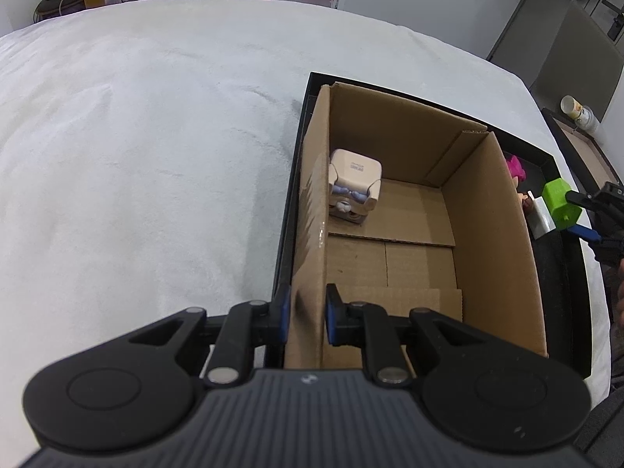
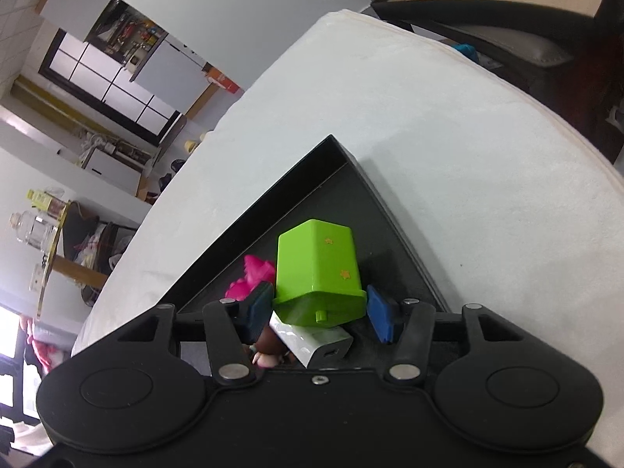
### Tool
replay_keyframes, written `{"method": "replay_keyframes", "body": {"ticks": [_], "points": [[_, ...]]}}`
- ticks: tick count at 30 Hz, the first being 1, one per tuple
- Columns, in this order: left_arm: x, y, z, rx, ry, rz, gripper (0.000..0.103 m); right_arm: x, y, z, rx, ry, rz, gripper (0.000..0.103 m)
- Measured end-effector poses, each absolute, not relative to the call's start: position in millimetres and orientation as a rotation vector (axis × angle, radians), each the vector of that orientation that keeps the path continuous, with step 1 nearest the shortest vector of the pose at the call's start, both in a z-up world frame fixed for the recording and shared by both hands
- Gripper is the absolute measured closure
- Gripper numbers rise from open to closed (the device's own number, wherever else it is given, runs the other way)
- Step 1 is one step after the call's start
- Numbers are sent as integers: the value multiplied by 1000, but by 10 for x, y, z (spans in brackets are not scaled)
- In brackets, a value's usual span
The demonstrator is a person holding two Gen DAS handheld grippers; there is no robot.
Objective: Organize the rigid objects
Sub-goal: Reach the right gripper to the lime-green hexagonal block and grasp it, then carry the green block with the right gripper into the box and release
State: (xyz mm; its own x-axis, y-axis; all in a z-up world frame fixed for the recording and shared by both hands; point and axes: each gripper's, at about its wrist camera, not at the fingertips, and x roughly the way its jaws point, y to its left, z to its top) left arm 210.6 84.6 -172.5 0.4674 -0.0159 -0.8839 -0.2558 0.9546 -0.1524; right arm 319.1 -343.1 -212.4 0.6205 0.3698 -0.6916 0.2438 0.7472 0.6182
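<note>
**Green block in the right jaws, carton wall pinched by the left**

The right gripper (image 2: pixel 319 312) has its jaws set on either side of the green block (image 2: pixel 316 269), the blue pads against its flared lower rim; it reads as a grip on the block, though the right-hand pad looks only just in touch. The block hangs above the right end of the black tray (image 2: pixel 351 163), over a white charger (image 2: pixel 316 345) and a pink-haired figure (image 2: pixel 253 277) that lie beneath it in the tray.

The block looks like hard moulded plastic: stiff, light, probably hollow, with glossy and likely slippery faces. Its sides taper, so a hold higher up could slide off; the wider rim at the base, where the pads sit now, seems the better purchase. A small peg sticks out of the underside and is best kept clear of the pads.

The left gripper (image 1: pixel 306 319) is closed narrowly on the near left wall of the cardboard box (image 1: pixel 495 214), one pad outside and one inside, seemingly steadying it. The box stands in the same tray, on a white-covered table (image 1: pixel 136 136), and holds one pale cube-shaped toy (image 1: pixel 355 185) in its far left corner. Corrugated card is light and gives under pressure, so a firm pinch could crease the wall.
</note>
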Motion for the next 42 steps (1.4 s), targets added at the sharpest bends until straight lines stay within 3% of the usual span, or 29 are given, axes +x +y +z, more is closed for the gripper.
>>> {"method": "replay_keyframes", "body": {"ticks": [42], "points": [[2096, 886, -1817, -295, 1106, 115, 89, 2739, -2730, -1524, 599, 939, 230, 51]]}}
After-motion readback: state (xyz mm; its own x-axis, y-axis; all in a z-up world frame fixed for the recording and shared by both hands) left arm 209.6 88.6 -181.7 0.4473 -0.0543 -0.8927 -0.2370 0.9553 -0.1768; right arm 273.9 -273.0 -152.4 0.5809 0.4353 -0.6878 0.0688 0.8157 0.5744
